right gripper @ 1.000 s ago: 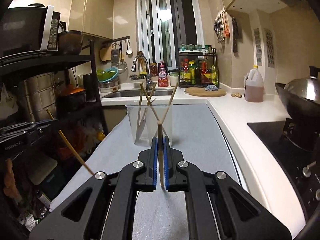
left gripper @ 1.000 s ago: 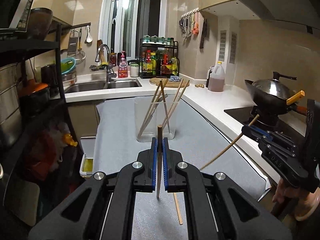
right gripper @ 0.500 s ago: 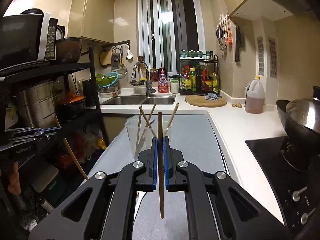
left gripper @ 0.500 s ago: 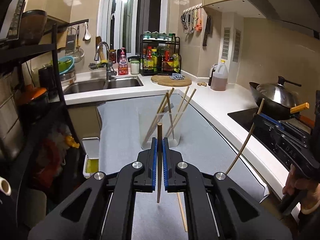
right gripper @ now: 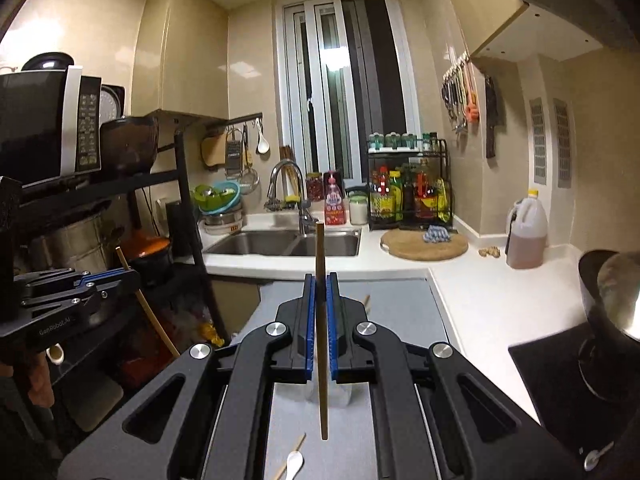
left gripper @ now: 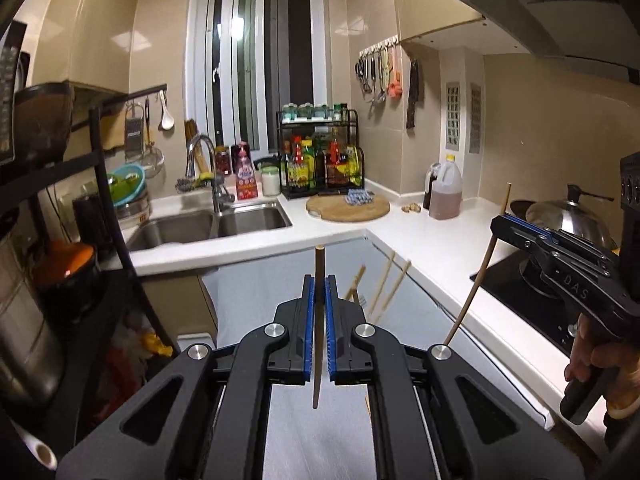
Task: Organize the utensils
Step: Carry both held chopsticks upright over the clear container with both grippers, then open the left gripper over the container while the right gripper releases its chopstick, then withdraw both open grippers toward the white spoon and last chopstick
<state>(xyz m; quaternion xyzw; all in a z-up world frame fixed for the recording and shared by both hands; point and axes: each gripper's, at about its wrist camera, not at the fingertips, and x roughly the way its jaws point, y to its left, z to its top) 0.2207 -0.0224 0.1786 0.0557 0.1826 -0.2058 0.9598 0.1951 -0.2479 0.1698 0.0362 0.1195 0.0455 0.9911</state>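
Here, from the left wrist camera, we see the left gripper (left gripper: 319, 284) clamped tight on a dark wooden chopstick (left gripper: 318, 344) held upright over the grey mat (left gripper: 256, 292), with the tips of other chopsticks (left gripper: 386, 280) showing just beyond the fingers, and far right the right gripper (left gripper: 505, 227) pinching a pale chopstick (left gripper: 480, 268) in a hand (left gripper: 590, 354). From the right wrist camera, we see that pale chopstick upright between the closed blue pads (right gripper: 308, 320), a white spoon (right gripper: 294, 460) lying on the mat near us, and the left gripper at the left edge with its stick slanting down.
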